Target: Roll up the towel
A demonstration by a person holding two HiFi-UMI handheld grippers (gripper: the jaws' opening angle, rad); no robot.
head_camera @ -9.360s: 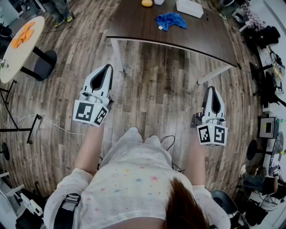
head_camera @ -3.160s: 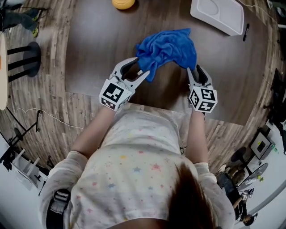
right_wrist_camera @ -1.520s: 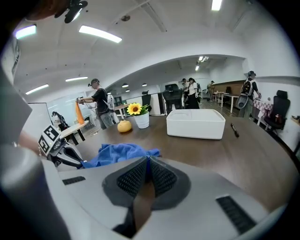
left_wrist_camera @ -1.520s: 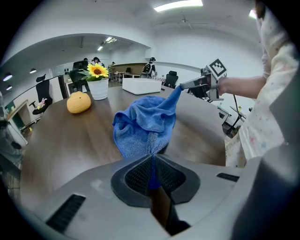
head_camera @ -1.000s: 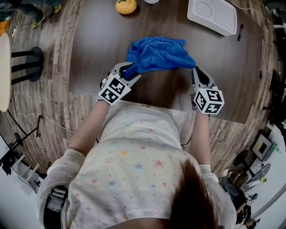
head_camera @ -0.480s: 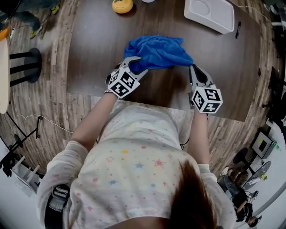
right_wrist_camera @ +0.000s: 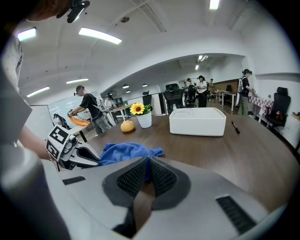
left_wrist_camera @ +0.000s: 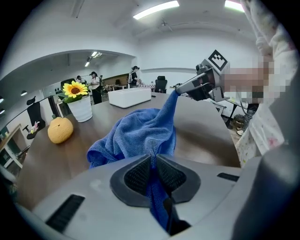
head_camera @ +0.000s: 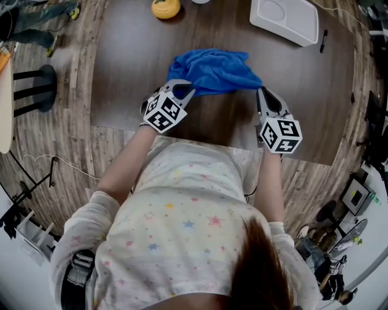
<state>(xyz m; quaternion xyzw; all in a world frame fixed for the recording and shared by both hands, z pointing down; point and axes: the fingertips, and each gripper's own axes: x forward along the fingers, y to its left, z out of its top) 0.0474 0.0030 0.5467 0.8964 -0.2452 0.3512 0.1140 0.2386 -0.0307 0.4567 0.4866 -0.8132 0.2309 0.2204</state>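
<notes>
Left gripper (left_wrist_camera: 153,161): jaws have just been closing and now pinch the near left corner of the towel (head_camera: 212,69); blue cloth runs down between the pads.

Right gripper (right_wrist_camera: 146,171): jaws pressed together on the towel's near right corner.

Towel: blue and bunched, lying on the table (head_camera: 121,79) just beyond both grippers, with its near edge drawn between them.

Tray (head_camera: 285,18): white, rectangular, at the table's far right, well apart from the towel; its inside shows shallow moulded hollows.

Pot (left_wrist_camera: 80,108): white, upright, holding a sunflower (left_wrist_camera: 75,88).

Fruit (left_wrist_camera: 60,130): round, orange, on the table near the pot.

Pen (head_camera: 326,40): dark, just beside the tray.
</notes>
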